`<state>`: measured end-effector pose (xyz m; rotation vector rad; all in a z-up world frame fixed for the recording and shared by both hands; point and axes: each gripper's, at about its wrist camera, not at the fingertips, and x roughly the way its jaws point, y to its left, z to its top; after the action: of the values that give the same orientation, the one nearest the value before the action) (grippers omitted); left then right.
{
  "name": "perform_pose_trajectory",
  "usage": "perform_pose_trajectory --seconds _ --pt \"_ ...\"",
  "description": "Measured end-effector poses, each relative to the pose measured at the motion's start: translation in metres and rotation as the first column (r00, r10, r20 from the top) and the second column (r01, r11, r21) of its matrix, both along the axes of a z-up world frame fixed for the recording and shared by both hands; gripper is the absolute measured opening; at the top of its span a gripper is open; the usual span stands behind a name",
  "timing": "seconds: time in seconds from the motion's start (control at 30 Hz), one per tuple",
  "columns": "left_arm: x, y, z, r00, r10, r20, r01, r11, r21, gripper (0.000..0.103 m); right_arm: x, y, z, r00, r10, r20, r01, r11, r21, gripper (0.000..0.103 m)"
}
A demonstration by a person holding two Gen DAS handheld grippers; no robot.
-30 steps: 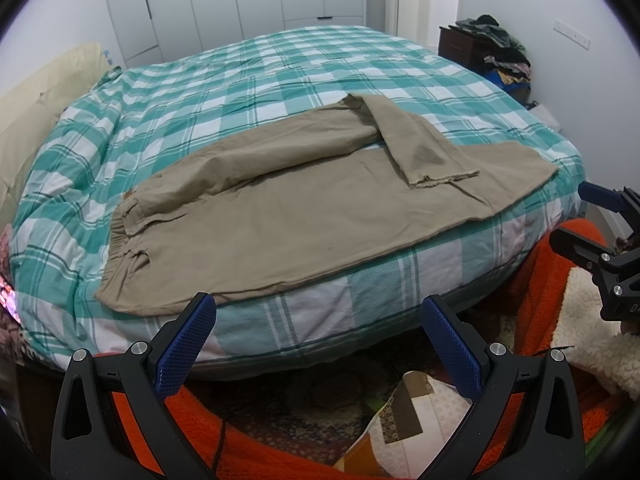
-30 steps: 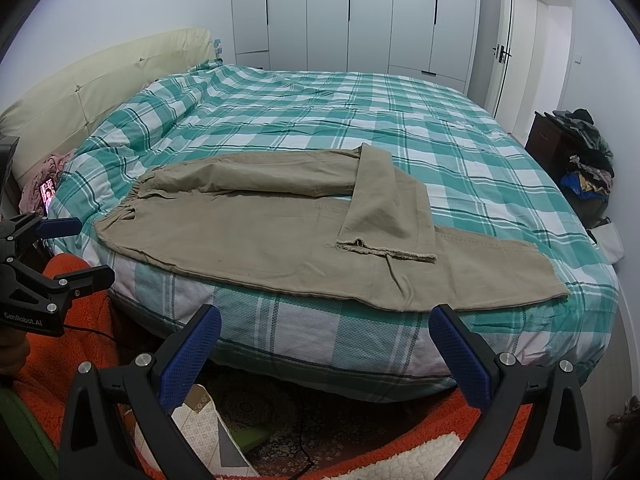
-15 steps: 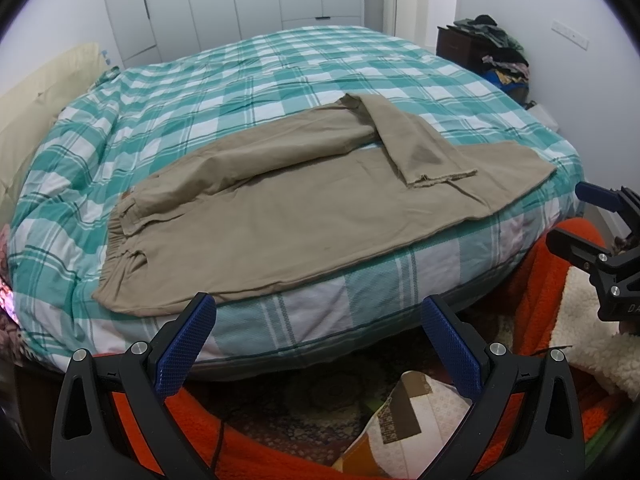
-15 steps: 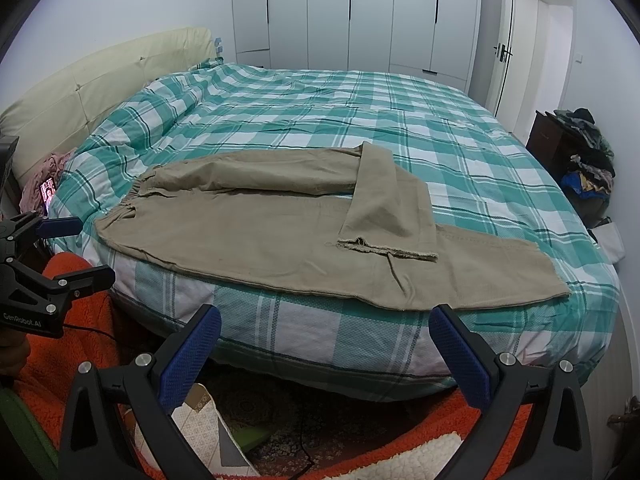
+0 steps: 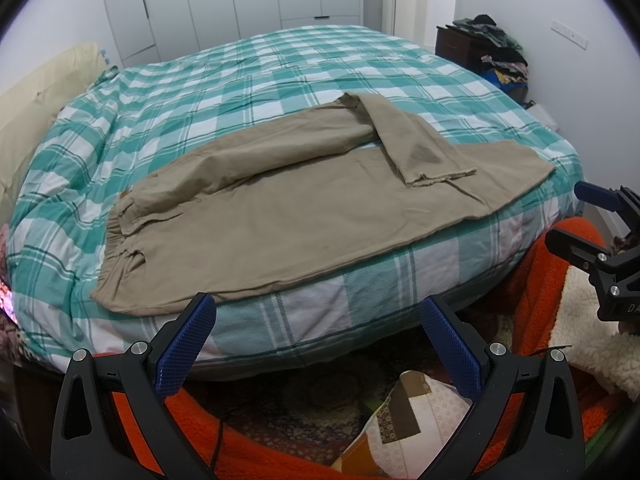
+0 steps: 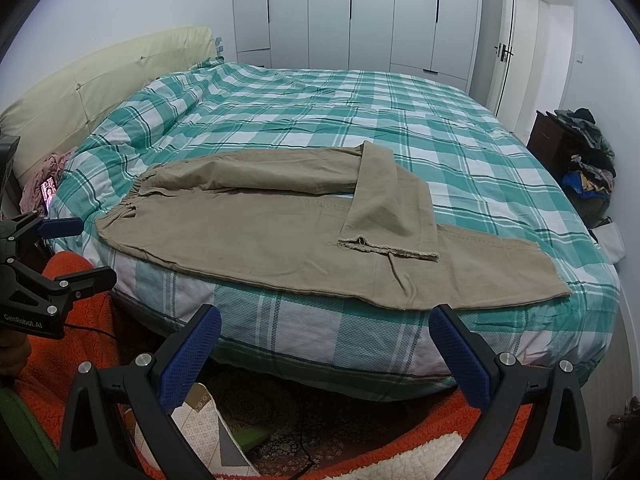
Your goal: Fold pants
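Note:
Khaki pants (image 5: 280,216) lie flat along the near edge of the bed, waistband to the left, one leg stretched right, the other leg bent back so its hem rests on the first; they also show in the right wrist view (image 6: 280,232). My left gripper (image 5: 316,332) is open and empty, below the bed's near edge by the waistband side. My right gripper (image 6: 326,340) is open and empty, below the edge near the leg end. Each gripper shows at the side of the other's view, the right one (image 5: 592,216), the left one (image 6: 76,248).
The bed (image 6: 360,120) has a green and white checked cover and a cream headboard (image 6: 100,84) on the left. An orange fleece (image 5: 536,280) and a patterned bag (image 5: 400,416) lie below. A dark cabinet piled with clothes (image 6: 584,152) stands right. White wardrobes (image 6: 352,12) behind.
Both views have shifted very slightly; the pants and the open grippers stay as they were.

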<state>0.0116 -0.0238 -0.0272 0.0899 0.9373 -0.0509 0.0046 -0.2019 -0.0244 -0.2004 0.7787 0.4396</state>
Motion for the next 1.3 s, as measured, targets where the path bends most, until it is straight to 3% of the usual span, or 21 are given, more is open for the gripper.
perform_pose_trajectory --seconds 0.7,0.87,0.97,1.03,1.07,1.13,1.3 --pt "0.003 0.007 -0.003 1.000 -0.005 -0.018 0.005 1.000 -0.020 0.102 -0.002 0.004 -0.004 0.999 0.035 -0.014 -0.034 0.999 0.023 0.102" --pt "0.003 0.008 -0.003 1.000 -0.010 -0.013 0.010 1.000 -0.020 0.102 0.024 0.006 0.000 0.997 0.075 0.032 -0.076 0.996 0.038 0.102" --pt "0.002 0.008 -0.001 1.000 -0.007 -0.005 0.007 1.000 -0.017 0.102 0.056 0.015 -0.012 0.989 0.114 0.094 -0.108 0.992 -0.066 0.102" --pt "0.001 0.010 -0.001 1.000 0.003 -0.001 -0.003 1.000 -0.018 0.102 0.085 0.025 -0.031 0.982 0.166 0.090 -0.151 0.976 -0.157 0.102" --pt "0.001 0.012 0.000 1.000 0.010 -0.001 -0.010 1.000 -0.019 0.102 0.099 0.030 -0.041 0.980 0.185 0.072 -0.169 0.967 -0.191 0.100" --pt "0.002 0.015 0.000 1.000 0.022 -0.002 -0.022 1.000 -0.022 0.102 0.131 0.042 -0.067 0.973 0.229 -0.003 -0.223 0.943 -0.249 0.085" --pt "0.005 0.023 -0.005 0.998 0.052 -0.023 -0.053 0.998 -0.032 0.102 0.178 0.067 -0.114 0.950 0.289 -0.115 -0.311 0.885 -0.346 0.071"
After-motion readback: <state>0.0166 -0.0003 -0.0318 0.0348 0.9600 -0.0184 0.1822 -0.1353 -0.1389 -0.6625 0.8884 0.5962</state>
